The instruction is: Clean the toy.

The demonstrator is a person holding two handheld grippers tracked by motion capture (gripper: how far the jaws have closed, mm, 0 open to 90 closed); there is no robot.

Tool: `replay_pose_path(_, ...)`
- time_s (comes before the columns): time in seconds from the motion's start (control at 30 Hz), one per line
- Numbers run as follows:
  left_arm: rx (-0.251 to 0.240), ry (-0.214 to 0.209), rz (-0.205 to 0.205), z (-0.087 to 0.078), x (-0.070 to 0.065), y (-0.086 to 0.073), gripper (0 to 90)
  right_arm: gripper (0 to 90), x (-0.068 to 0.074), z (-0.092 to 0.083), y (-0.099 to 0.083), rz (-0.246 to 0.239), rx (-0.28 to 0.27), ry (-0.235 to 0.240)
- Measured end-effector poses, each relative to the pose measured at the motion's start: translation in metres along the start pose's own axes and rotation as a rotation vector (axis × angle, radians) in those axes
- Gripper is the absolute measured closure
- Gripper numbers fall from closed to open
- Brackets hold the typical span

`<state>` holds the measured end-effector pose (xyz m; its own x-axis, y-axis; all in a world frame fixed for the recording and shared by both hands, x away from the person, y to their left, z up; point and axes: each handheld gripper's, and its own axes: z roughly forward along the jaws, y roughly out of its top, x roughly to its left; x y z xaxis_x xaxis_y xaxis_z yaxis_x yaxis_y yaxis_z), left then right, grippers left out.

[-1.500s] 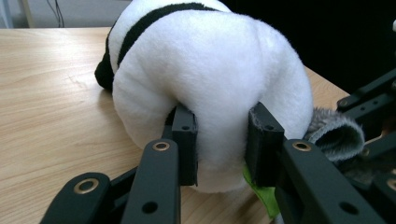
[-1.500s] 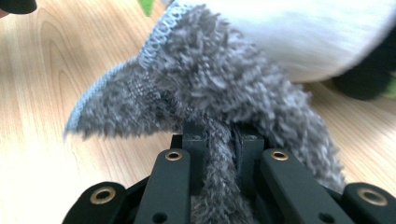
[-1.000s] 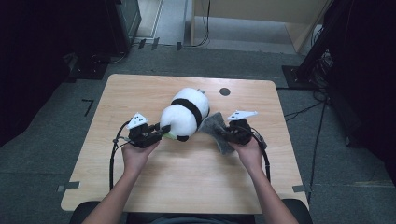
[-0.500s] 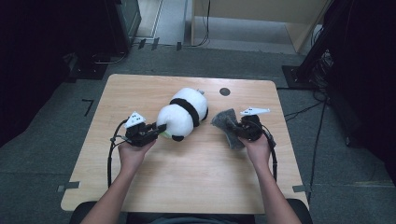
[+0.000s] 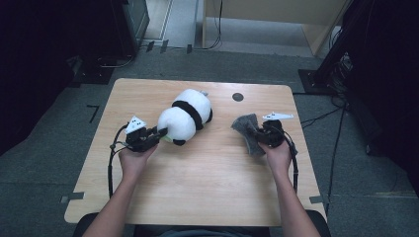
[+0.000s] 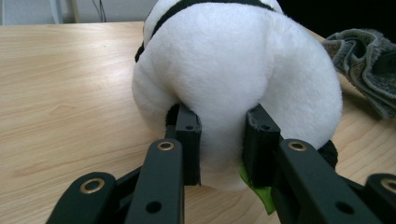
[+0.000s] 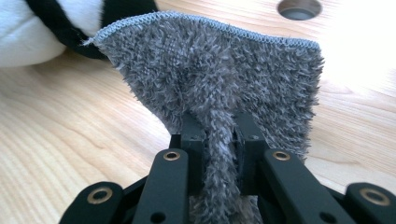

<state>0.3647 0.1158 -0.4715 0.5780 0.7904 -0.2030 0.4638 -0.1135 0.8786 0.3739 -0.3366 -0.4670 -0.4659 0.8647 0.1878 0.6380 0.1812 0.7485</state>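
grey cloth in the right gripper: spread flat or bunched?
Bunched. The grey cloth is pinched into a fold between the right gripper jaws and fans out above them; in the high view it looks crumpled, not laid flat on the table.

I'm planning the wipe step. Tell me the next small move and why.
Probably bring the grey cloth across to the plush panda. The right gripper is shut on the cloth, which is apart from the panda, and the left gripper pinches the panda's white plush, steadying it on the table.

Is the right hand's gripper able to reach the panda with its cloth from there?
Probably yes. The right gripper is shut on the grey cloth, and only bare table lies between it and the panda.
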Motion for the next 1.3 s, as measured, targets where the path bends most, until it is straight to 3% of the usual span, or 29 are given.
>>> replay_pose_path(0.23, 0.009, 0.01, -0.008, 0.001, 0.011, -0.003, 71.0, 77.8, -0.014, 0.004, -0.003, 0.027, 0.007, -0.026)
replay_pose_path(0.53, 0.019, 0.019, -0.026, 0.004, 0.025, -0.008, 69.3, 76.7, -0.025, 0.014, -0.004, 0.018, 0.012, -0.055)
replay_pose_path(0.8, 0.015, -0.01, -0.029, 0.004, 0.032, -0.011, 65.9, 73.9, -0.031, 0.023, -0.007, 0.021, 0.027, -0.073)
replay_pose_path(1.03, 0.021, -0.029, -0.033, 0.002, 0.033, -0.01, 55.8, 65.4, -0.033, 0.026, -0.009, -0.002, 0.034, -0.09)
replay_pose_path(1.13, 0.016, -0.022, -0.025, 0.001, 0.034, -0.01, 46.9, 60.0, -0.034, 0.027, -0.01, -0.003, 0.031, -0.099)
replay_pose_path(1.23, 0.036, -0.076, -0.033, 0.001, 0.037, -0.01, 39.8, 53.8, -0.035, 0.026, -0.01, 0.011, 0.033, -0.099)
replay_pose_path(1.3, 0.055, -0.088, -0.022, 0.001, 0.038, -0.009, 36.1, 53.3, -0.036, 0.026, -0.009, 0.029, 0.029, -0.087)
